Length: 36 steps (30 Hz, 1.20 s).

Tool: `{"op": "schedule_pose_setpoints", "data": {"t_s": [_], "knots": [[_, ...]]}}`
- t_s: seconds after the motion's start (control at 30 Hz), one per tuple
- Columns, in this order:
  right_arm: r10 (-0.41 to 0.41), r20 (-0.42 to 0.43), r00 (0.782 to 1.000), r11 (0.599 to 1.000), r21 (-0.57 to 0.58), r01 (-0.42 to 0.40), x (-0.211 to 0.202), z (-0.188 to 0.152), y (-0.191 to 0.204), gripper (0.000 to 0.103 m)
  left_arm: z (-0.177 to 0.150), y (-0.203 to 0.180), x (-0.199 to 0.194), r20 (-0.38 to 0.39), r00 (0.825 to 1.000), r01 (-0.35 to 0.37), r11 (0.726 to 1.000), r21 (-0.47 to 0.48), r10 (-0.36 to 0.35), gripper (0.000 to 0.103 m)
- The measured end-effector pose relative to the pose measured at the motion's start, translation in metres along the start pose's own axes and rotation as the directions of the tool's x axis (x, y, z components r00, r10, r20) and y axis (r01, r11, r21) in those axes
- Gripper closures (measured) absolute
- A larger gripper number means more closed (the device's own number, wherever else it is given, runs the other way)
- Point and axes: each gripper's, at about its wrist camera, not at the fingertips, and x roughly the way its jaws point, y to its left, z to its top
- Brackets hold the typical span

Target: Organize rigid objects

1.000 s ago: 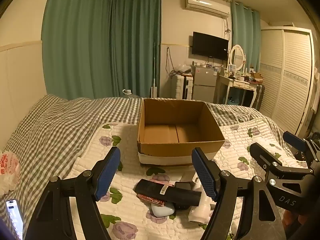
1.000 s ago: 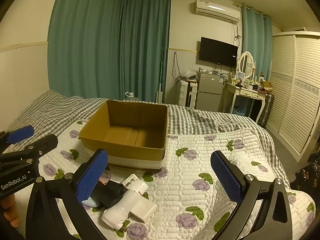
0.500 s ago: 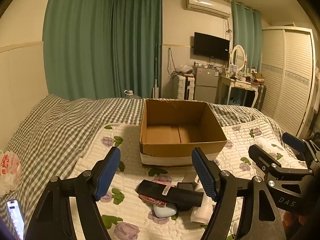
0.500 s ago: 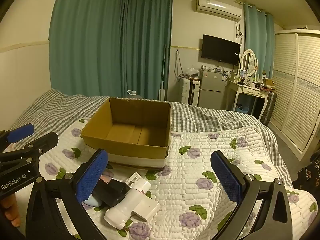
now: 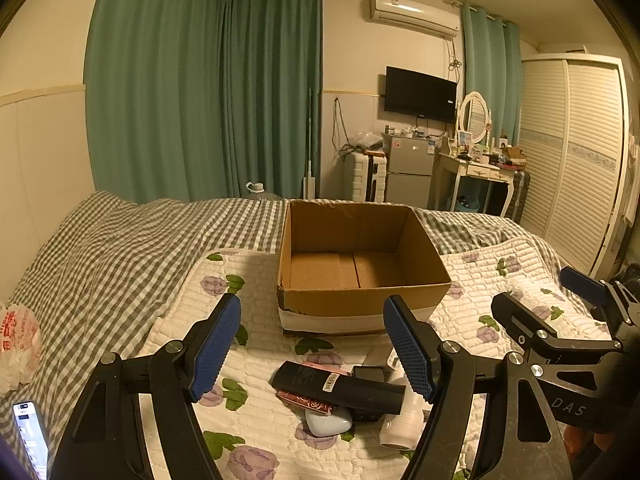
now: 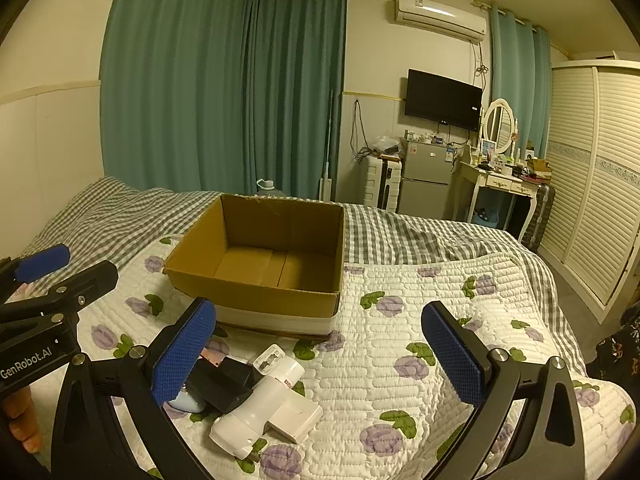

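An empty open cardboard box (image 5: 362,302) (image 6: 256,300) stands on the flowered quilt. In front of it lies a pile of small things: a long black box (image 5: 340,386), a patterned red case (image 5: 306,402), a pale blue case (image 5: 328,424), a white bottle (image 6: 256,410) and a flat white box (image 6: 296,416). My left gripper (image 5: 312,352) is open and empty, above the near side of the pile. My right gripper (image 6: 320,354) is open and empty, above the pile's right side; it also shows at the right of the left wrist view (image 5: 552,312).
A phone (image 5: 30,436) and a crumpled plastic bag (image 5: 18,340) lie on the checked bedspread at the left. A wardrobe (image 6: 596,184), a dressing table (image 6: 500,184) and a small fridge (image 6: 426,182) stand beyond the bed.
Both views have shifted slightly, so the box and pile sit a little further right in each. Both grippers stay open and empty.
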Motion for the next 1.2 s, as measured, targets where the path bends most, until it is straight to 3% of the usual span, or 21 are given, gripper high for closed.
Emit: {"op": "schedule_pose_setpoints", "data": {"t_s": [1.2], "knots": [[0.005, -0.007, 1.000, 1.000, 0.007, -0.005, 0.0003, -0.0046, -0.0007, 0.000, -0.0012, -0.0010, 0.0001, 0.001, 1.000, -0.004, 1.000, 0.002, 0.004, 0.026]]}}
